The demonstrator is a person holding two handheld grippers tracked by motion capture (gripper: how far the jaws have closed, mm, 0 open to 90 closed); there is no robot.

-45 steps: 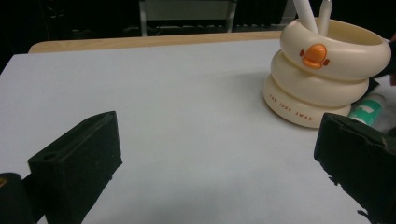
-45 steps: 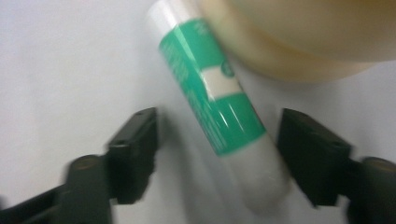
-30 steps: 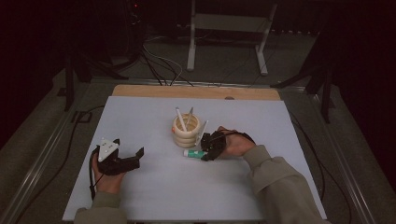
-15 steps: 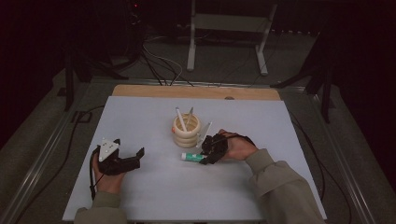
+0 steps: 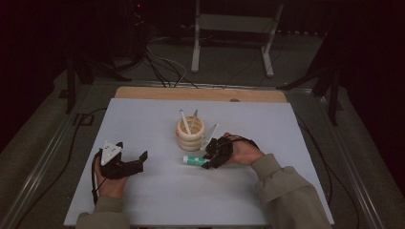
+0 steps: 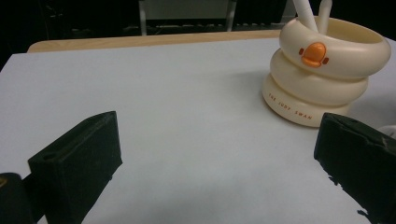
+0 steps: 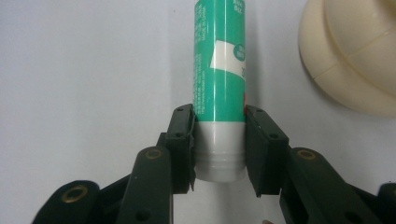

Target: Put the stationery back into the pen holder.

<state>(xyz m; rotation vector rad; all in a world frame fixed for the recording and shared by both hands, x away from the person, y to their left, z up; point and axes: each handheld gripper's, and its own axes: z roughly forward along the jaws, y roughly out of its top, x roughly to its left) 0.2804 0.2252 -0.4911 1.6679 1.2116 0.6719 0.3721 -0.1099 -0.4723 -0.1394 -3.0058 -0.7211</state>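
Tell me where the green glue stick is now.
In the high view, the green glue stick lies on the white table, just in front of the duck pen holder, clamped at one end by the right claw.

Tube [image 7: 219, 60] far end cut off by top edge; holder [image 7: 355, 51] cropped at right; tube print too blurred to read.

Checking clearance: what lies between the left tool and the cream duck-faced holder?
Bare white tabletop, in the left gripper view, between left tool and holder.
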